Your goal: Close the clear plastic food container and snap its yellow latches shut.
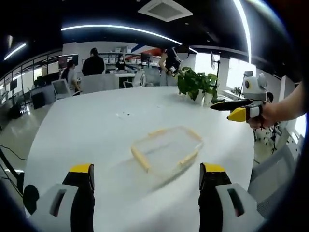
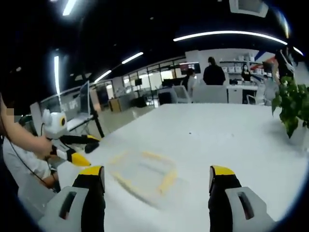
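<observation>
Right in the middle of the big white table (image 1: pixel 96 130) lies the clear food container (image 1: pixel 166 150), closer to the near edge than the far one. It looks flat and see-through, with yellow latches (image 1: pixel 141 158) along its sides. The picture is too blurry to tell if the lid is shut or if the latches are snapped.

Both tools hang above the near edge of the table and touch nothing. The left gripper (image 1: pixel 147 181) has its jaws wide apart, with the container just past them. The right gripper (image 2: pixel 157 183) also has its jaws wide apart, and the container sits in the gap ahead. In the left gripper view, a hand (image 1: pixel 268 113) holds the other tool out over the right side of the table.

A green plant (image 1: pixel 197 83) in a pot stands near the far edge. Behind the table, people (image 1: pixel 93 63) stand and sit by desks and chairs.
</observation>
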{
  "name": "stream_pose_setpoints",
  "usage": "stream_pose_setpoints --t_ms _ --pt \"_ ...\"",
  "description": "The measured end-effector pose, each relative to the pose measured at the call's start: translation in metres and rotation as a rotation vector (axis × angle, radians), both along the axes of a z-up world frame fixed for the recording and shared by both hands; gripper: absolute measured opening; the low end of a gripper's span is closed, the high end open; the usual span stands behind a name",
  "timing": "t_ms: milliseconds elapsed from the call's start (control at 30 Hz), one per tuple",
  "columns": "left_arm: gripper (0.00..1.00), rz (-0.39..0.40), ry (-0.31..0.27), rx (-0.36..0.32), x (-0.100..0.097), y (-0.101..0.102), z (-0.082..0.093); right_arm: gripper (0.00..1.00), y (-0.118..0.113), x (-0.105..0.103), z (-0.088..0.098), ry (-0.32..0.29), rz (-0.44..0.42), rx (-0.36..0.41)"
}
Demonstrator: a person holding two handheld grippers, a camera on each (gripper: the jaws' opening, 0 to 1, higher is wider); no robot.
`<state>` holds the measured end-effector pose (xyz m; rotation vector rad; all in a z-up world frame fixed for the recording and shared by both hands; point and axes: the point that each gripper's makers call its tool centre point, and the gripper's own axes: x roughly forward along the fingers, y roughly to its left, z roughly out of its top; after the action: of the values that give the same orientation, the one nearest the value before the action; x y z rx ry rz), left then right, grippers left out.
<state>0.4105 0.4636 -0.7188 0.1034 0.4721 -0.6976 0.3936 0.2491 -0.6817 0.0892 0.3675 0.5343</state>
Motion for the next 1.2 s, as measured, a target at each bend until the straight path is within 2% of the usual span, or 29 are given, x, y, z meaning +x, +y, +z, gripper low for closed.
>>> stream_pose_setpoints --t_ms 433,600,800,1200 --pt "0.92 0.031 0.023 -0.034 -0.013 0.010 -0.003 0.90 -0.008 -0.014 0.003 -0.002 -0.029 0.026" --pt "0.92 0.031 0.013 -0.045 -0.018 0.011 0.001 0.90 -0.010 -0.017 0.008 -0.012 -0.045 0.042" --pt "0.92 0.039 0.014 -0.050 -0.022 0.013 0.000 0.90 -0.008 -0.024 0.003 -0.010 -0.040 0.032" --pt "0.92 0.045 0.007 -0.058 -0.040 0.020 0.002 0.90 -0.012 -0.039 0.006 -0.018 -0.047 0.041"
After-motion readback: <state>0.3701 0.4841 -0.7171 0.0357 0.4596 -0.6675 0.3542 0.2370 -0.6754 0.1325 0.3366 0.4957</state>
